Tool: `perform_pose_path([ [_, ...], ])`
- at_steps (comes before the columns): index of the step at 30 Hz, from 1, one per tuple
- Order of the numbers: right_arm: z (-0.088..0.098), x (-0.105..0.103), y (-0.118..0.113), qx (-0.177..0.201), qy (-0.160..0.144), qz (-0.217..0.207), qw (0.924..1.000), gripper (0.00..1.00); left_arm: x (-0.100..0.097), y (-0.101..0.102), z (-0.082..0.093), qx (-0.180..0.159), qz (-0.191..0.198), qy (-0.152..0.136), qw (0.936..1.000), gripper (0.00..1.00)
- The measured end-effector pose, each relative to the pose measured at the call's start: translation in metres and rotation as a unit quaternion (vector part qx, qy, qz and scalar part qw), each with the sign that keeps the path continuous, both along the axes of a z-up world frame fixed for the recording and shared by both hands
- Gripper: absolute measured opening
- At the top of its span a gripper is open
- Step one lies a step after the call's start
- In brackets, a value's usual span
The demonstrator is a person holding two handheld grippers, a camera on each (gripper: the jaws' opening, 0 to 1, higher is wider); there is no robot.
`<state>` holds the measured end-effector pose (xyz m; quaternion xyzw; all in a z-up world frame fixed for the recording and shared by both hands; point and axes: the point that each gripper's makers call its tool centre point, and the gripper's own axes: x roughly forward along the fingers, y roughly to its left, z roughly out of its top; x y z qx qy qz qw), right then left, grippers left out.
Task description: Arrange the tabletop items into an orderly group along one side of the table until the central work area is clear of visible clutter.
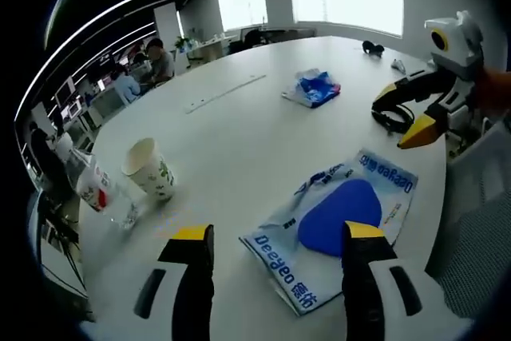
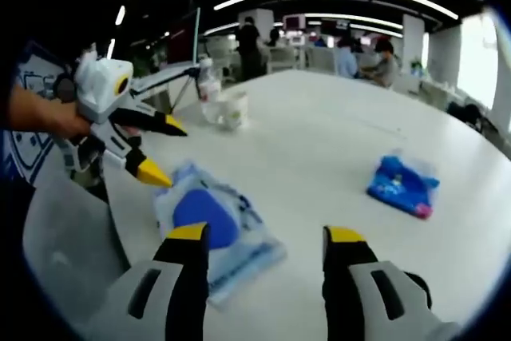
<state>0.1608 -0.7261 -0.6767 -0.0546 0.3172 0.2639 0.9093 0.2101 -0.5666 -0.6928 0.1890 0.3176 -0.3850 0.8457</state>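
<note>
White oval tabletop: flat blue-and-white plastic packet lies at its near edge, just ahead of the released left hand-held gripper; right hand-held gripper likewise released.

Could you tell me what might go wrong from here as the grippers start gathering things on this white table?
1. The flat wet-wipe pack lies near the table's edge; a careless push might slide it off.
2. The paper cup stands beside a bottle, so nudging either could topple both.
3. The left gripper and right gripper, both open, hover near the same pack and could collide.
</note>
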Motion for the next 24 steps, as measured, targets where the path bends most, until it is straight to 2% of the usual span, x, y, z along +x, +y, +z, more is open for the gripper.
perform_pose_path([
  [8,-0.02,-0.016,0.005,-0.014,0.028,0.007,0.9995,0.44,-0.007,0.007,-0.015,-0.003,0.012,0.017,0.9998,0.55],
  [12,-0.033,-0.023,0.01,-0.011,0.059,0.004,0.9982,0.38,-0.012,0.011,-0.02,-0.001,0.01,0.029,0.9995,0.47],
  [15,-0.038,-0.024,0.01,-0.019,0.068,0.0,0.9975,0.32,-0.015,0.014,-0.022,-0.006,0.016,0.04,0.999,0.4],
  [20,-0.051,-0.025,0.009,-0.03,0.091,0.003,0.9954,0.28,-0.016,0.018,-0.035,-0.005,0.024,0.056,0.9981,0.37],
  [24,-0.056,-0.03,0.009,-0.032,0.108,0.001,0.9937,0.21,-0.023,0.022,-0.043,-0.005,0.03,0.073,0.9969,0.27],
])
